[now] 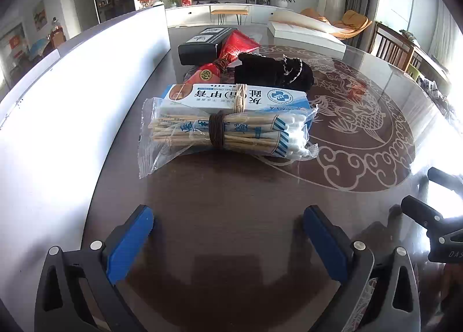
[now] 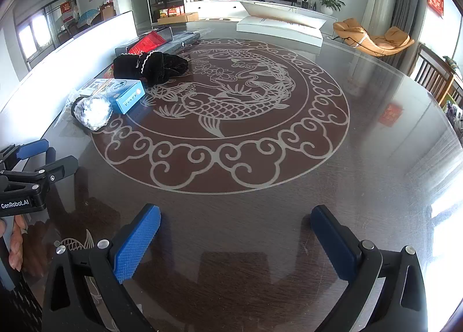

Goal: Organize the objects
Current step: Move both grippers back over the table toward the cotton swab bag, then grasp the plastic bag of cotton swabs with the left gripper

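A clear bag of cotton swabs (image 1: 228, 134) tied with brown cord lies on the glass table ahead of my open, empty left gripper (image 1: 228, 216). Behind it lie a blue-and-white medicine box (image 1: 240, 97), a black fuzzy pouch (image 1: 272, 73), a red packet (image 1: 228, 53) and a black box (image 1: 202, 45). In the right wrist view the swabs (image 2: 94, 110), the medicine box (image 2: 127, 95) and the pouch (image 2: 150, 67) lie at far left. My right gripper (image 2: 235, 216) is open and empty over bare table; the left gripper (image 2: 43, 158) shows at its left edge.
A tall white panel (image 1: 72, 106) stands along the table's left side. A flat white box (image 2: 279, 29) lies at the far edge. The table top (image 2: 231, 158) carries a fish pattern. Wooden chairs (image 2: 437, 80) stand at the right.
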Demonstrator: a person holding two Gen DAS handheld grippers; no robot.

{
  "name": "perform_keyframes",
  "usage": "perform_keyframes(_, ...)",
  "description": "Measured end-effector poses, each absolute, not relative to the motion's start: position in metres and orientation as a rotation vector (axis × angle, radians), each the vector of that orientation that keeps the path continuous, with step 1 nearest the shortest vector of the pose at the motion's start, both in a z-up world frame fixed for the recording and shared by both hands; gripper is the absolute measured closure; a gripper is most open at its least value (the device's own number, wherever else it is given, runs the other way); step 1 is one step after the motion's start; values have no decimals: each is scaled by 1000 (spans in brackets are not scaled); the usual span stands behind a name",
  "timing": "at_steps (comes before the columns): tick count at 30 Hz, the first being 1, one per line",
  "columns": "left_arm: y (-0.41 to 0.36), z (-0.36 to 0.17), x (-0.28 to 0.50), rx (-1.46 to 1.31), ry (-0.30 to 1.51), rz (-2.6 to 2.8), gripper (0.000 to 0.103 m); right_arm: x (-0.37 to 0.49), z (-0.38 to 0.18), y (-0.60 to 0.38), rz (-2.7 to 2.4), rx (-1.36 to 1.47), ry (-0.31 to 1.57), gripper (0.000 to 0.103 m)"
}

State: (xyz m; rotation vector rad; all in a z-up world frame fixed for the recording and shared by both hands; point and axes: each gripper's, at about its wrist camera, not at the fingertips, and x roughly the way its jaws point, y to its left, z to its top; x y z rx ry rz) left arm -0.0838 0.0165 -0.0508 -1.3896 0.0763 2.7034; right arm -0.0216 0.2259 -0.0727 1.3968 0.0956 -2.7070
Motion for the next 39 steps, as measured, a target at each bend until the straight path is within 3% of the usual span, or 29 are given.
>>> perform_keyframes(39,16,-52,-83,-1377,84,2698,0,-45,-72,214,-2758,1423,46,0)
